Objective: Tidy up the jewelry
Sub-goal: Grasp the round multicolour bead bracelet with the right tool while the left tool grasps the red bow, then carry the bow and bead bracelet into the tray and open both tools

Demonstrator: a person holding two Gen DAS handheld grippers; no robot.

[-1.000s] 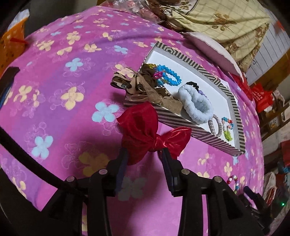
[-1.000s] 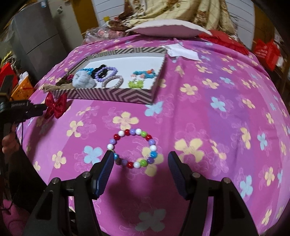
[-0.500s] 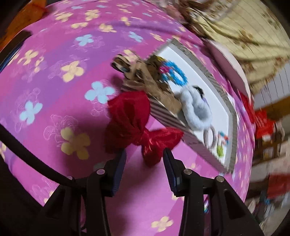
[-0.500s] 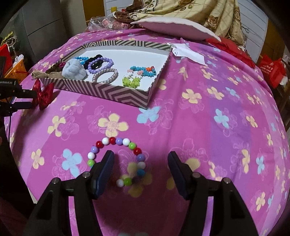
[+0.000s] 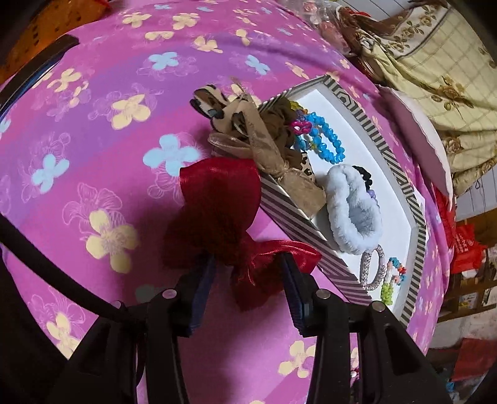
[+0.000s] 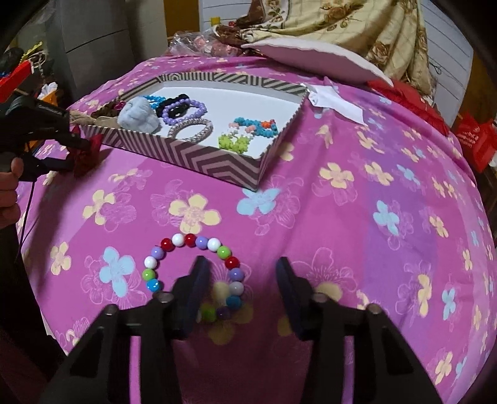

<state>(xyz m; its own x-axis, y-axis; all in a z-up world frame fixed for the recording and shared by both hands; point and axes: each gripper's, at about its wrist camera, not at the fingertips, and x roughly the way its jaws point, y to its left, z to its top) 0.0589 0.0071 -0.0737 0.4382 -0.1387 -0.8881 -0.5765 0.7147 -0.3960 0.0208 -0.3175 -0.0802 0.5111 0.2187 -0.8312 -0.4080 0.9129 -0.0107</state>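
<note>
A red satin bow (image 5: 217, 199) lies on the pink flowered cloth against the striped tray (image 5: 298, 214). My left gripper (image 5: 248, 256) straddles the bow's knot; its jaws are closing, and the pads do not visibly pinch the fabric. The right wrist view shows the same left gripper (image 6: 79, 153) at the red bow (image 6: 90, 152) by the tray (image 6: 202, 158). A bracelet of coloured beads (image 6: 186, 241) lies flat nearer by. My right gripper (image 6: 241, 261) is over it with its jaws closing: one finger (image 6: 195, 286) stands inside the ring, and the ring's right side is between the pads, not clamped.
The tray holds a blue bead bracelet (image 5: 323, 143), a fluffy pale scrunchie (image 5: 354, 211), a silver bangle (image 6: 189, 129), a purple bracelet (image 6: 183, 110) and small bead pieces (image 6: 248, 130). A leopard-print bow (image 5: 248, 136) hangs over its corner. A beige blanket (image 6: 341, 25) and a hand (image 6: 9, 183) are nearby.
My left gripper rolled and sank onto the red bow, whose knot now sits between its fingers. My right gripper's fingers have drawn closer together over the bracelet's right side.
</note>
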